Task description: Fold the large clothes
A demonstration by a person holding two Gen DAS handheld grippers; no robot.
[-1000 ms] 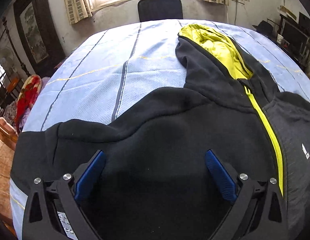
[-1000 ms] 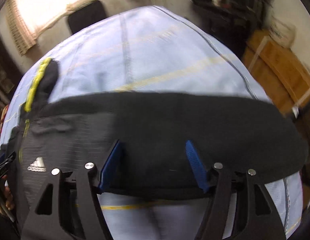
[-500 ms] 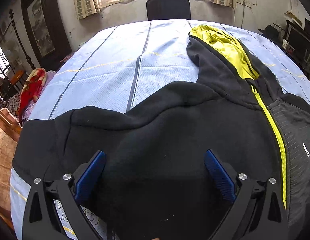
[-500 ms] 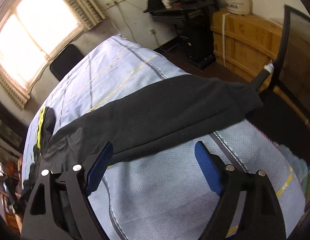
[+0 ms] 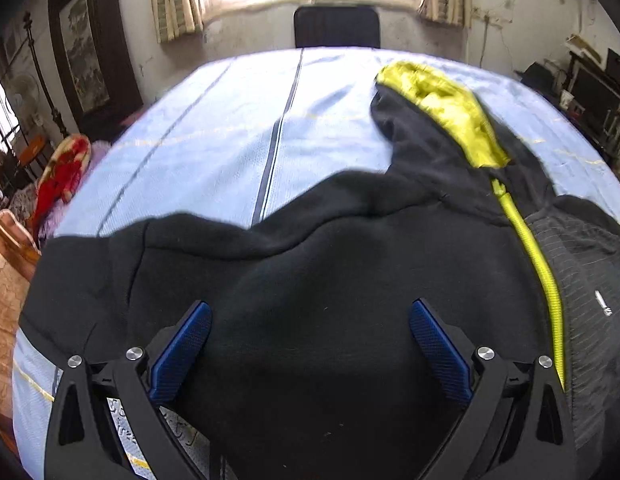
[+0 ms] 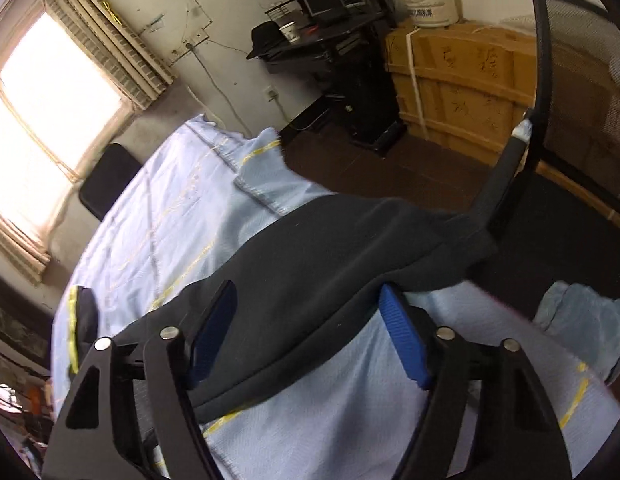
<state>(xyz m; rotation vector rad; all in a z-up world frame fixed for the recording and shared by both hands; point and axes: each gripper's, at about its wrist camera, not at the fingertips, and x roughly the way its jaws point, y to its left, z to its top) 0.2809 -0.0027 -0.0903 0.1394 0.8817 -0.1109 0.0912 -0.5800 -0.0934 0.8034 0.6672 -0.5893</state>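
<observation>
Where body cloth was before, sleeve [image 6: 350,248] between closing right claw [image 6: 310,324].

Both grippers tilted downward, fingers apart

The left gripper [image 5: 310,344] points steeply down with its two blue-padded fingers [image 5: 181,350] spread wide, black cloth lying between them but neither pad pressing on it. The right gripper [image 6: 310,332] is rolled, its left finger lower in view than its right; its fingers [image 6: 402,336] are closing, dark cloth between them, pads not yet pinching it.
</observation>
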